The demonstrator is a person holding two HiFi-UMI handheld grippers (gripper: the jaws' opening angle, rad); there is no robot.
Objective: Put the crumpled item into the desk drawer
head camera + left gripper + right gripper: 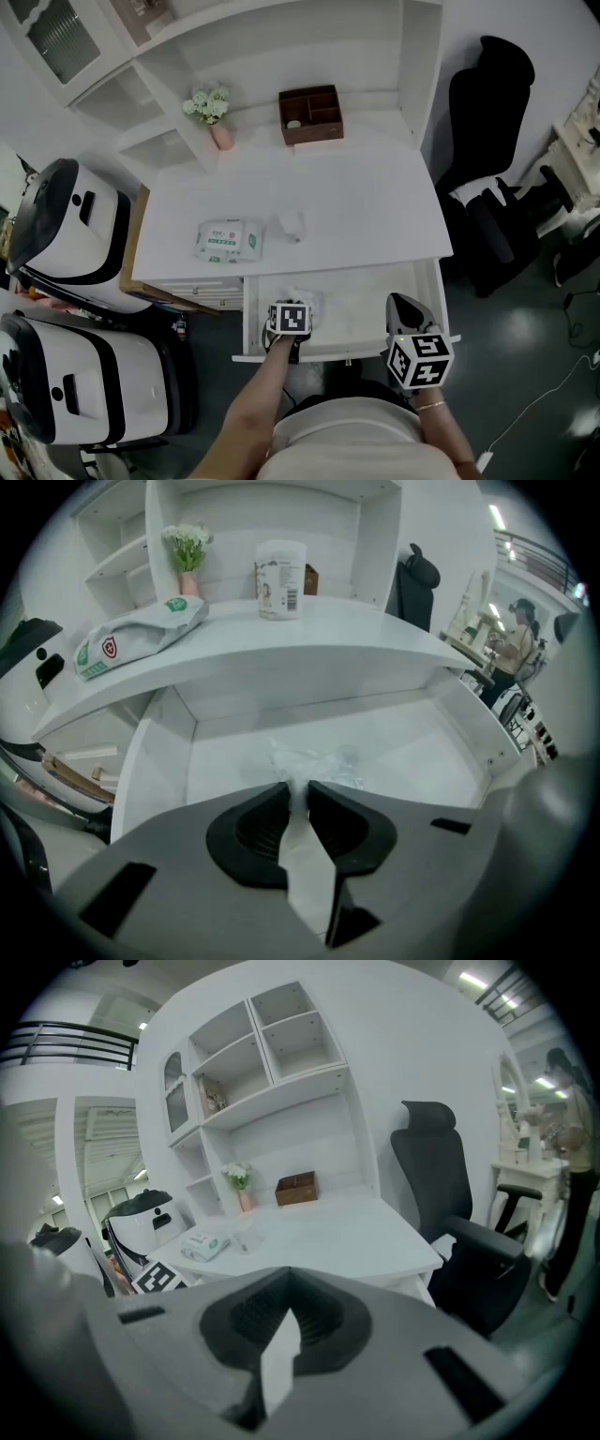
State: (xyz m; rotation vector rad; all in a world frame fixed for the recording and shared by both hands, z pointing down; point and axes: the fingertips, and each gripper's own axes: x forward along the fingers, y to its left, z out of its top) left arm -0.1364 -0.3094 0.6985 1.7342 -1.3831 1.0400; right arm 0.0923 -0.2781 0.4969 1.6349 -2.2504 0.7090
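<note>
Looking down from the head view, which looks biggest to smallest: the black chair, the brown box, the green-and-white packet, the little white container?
1. black chair
2. brown box and green-and-white packet: roughly alike, so I won't rank them
3. little white container

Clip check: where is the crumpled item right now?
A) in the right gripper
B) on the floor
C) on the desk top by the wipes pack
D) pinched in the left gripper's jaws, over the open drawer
D: the left gripper pinches the crumpled item above the floor of the drawer.
</note>
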